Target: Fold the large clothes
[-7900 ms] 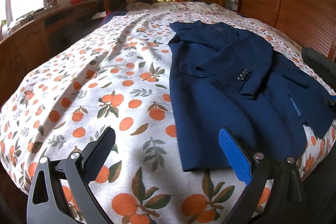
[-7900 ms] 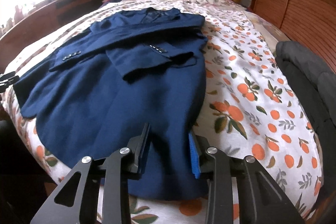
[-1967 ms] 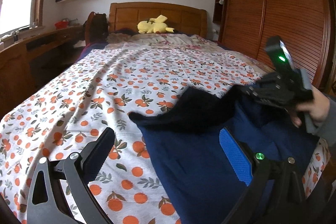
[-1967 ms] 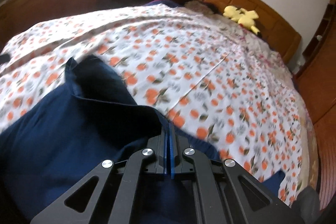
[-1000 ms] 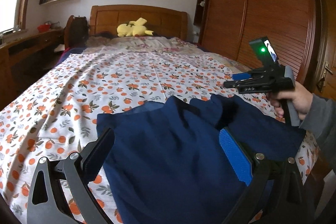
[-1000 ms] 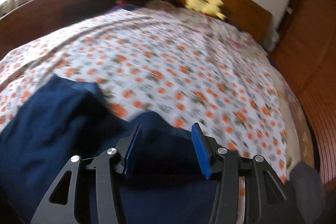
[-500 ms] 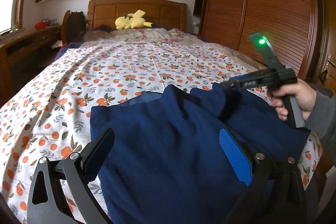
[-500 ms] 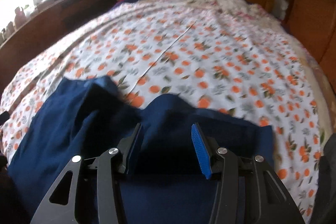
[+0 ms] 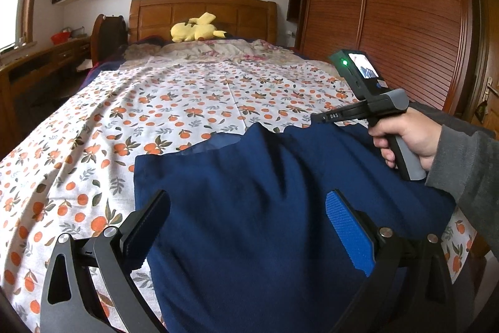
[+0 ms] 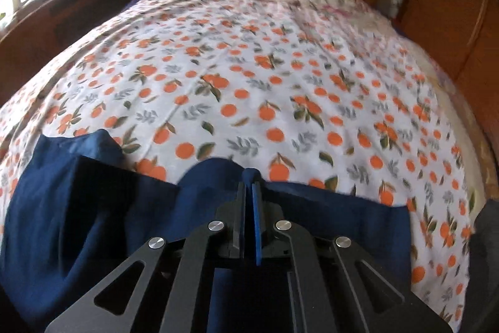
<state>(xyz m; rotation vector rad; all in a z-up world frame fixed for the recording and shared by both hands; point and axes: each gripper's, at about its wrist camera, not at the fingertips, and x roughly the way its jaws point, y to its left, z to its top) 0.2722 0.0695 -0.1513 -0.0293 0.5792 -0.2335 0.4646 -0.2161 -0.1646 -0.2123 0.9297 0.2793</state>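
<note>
A navy blue jacket (image 9: 255, 208) lies folded over at the near end of the bed; it also shows in the right wrist view (image 10: 93, 214). My left gripper (image 9: 246, 223) is open and hovers just above the cloth, holding nothing. My right gripper (image 10: 248, 195) is shut on the far folded edge of the jacket, with a bit of cloth bulging above its tips. In the left wrist view the right gripper's body (image 9: 368, 102) shows at the right, held by a hand at the jacket's far edge.
The bed has an orange-print sheet (image 9: 187, 102) and a wooden headboard (image 9: 202, 11) with a yellow plush toy (image 9: 195, 28). A wooden wardrobe (image 9: 405, 14) stands on the right, a desk (image 9: 37, 64) on the left. A dark grey item (image 10: 486, 239) lies at the bed's right edge.
My right gripper was open over the jacket's far edge half a second ago and has now shut on that edge. The left gripper stays open above the jacket.
</note>
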